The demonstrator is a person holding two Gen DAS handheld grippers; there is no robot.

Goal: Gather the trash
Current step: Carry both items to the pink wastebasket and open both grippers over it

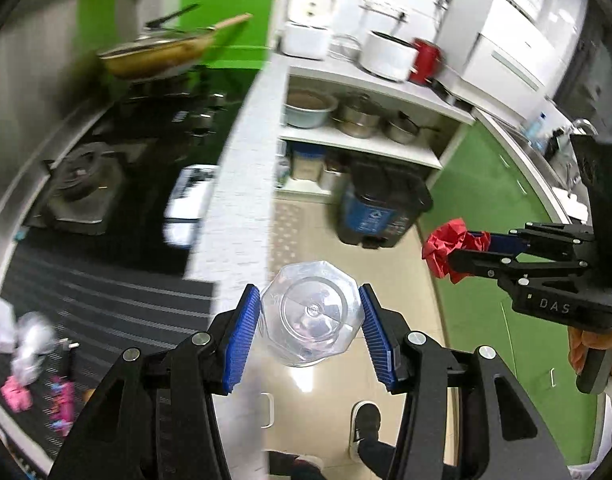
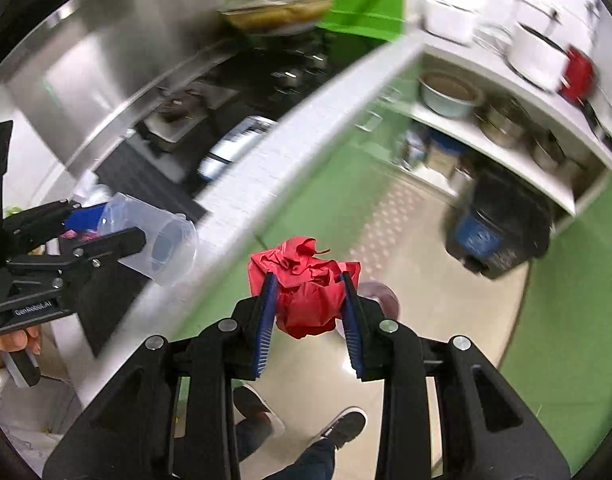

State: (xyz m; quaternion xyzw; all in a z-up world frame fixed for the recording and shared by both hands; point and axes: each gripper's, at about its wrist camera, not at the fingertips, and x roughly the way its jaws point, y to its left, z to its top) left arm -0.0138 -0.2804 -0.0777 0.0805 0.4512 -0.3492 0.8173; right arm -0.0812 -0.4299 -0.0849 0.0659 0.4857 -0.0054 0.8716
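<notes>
left wrist view: left gripper [image 1: 310,312] jaws around clear plastic cup [image 1: 311,314]; right gripper [image 2: 309,306] jaws around crumpled red paper [image 2: 306,292]

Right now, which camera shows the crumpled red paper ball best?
The right wrist view: the crumpled red paper ball fills the centre, clamped in the right gripper. The left wrist view shows it small, sideways, at the right edge.

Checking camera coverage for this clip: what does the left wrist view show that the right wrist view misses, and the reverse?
Only the left wrist view shows the octagonal base of the clear plastic cup and pink scraps on the dark counter. Only the right wrist view shows the cup's side wall and the left gripper from outside. Both show the crumpled red paper clamped in the right gripper, the black and blue trash bin, the frying pan and the white shelf of pots.
</notes>
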